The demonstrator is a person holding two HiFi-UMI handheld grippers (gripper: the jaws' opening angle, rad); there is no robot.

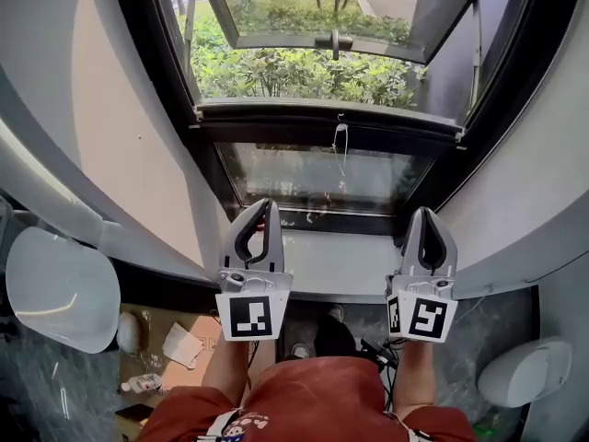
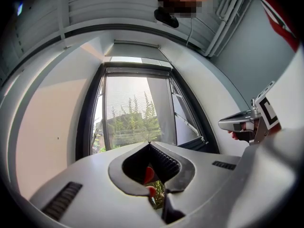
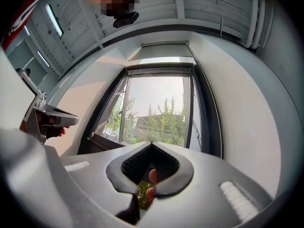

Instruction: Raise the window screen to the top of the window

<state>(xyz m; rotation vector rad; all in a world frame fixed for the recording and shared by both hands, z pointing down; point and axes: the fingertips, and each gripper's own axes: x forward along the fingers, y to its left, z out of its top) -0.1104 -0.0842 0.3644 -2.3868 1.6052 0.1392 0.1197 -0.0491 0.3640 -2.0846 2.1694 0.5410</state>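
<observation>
approach step: left hand-held gripper [image 1: 261, 206] and right hand-held gripper [image 1: 426, 213] clenched, empty; window screen [image 2: 135, 108] ahead of both, not yet raised; next move likely calls for gripping its pull cord [image 1: 340, 144]

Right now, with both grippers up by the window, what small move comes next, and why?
Probably reach both forward to the screen's bottom bar: left gripper and right gripper are shut, empty and short of it, and the bar sits low across the window.
</observation>
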